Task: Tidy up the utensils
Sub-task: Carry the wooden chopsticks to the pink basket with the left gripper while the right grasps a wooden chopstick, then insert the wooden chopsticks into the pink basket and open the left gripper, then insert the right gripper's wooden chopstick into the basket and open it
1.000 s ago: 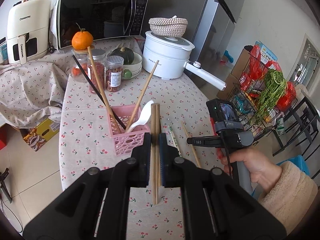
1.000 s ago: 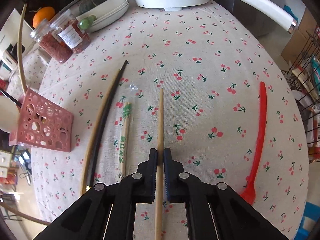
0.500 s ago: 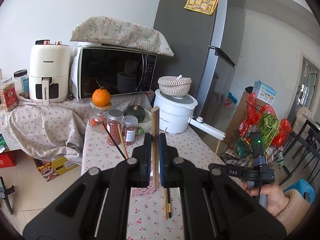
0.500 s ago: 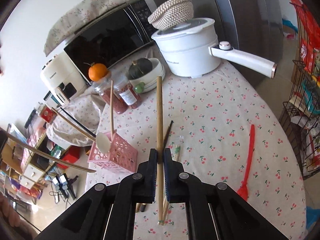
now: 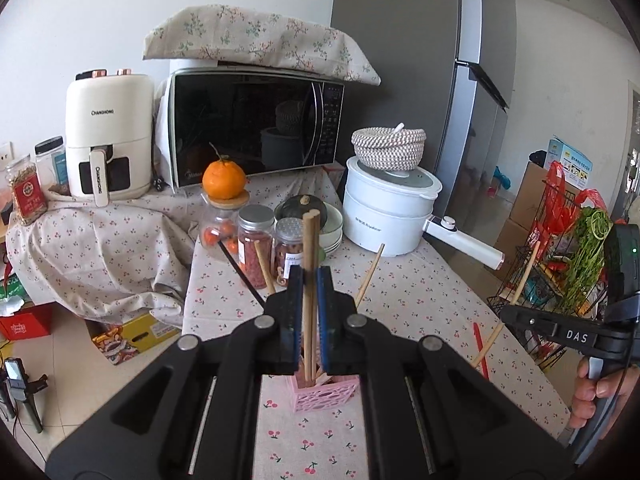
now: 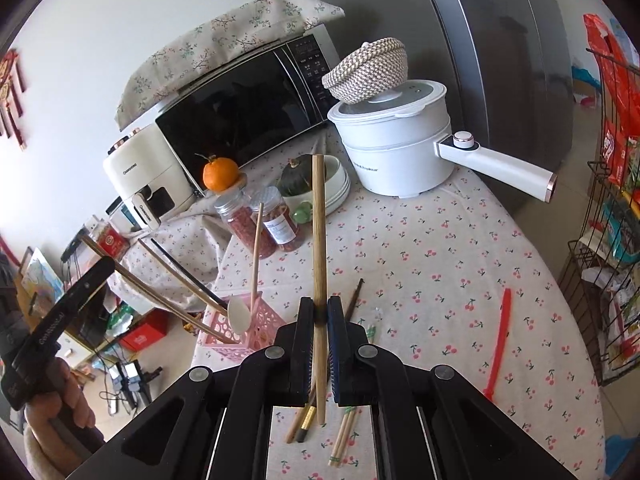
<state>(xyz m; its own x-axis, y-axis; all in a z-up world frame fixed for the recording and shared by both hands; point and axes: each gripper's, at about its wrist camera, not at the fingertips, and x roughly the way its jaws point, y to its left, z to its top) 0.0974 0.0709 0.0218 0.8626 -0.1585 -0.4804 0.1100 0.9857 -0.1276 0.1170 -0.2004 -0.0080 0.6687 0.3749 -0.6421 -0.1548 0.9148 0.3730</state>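
Left tool (image 5: 307, 292) clamped on paired chopsticks (image 5: 310, 240), upright, lower ends over the pink basket (image 5: 324, 394) on the bench — lower straight in, release late. Right tool (image 6: 319, 316) clamped on one chopstick (image 6: 319, 232) — hold clear, drop it second.

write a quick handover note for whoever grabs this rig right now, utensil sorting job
Left gripper: shut on a pair of wooden chopsticks, upright over the pink basket.
Right gripper: shut on a single wooden chopstick, lifted clear of the table.
Done: the basket already holds a white spoon and several chopsticks.
Left: drop both held loads into the basket, then collect the loose chopsticks near the front edge and the red utensil on the right side of the table.
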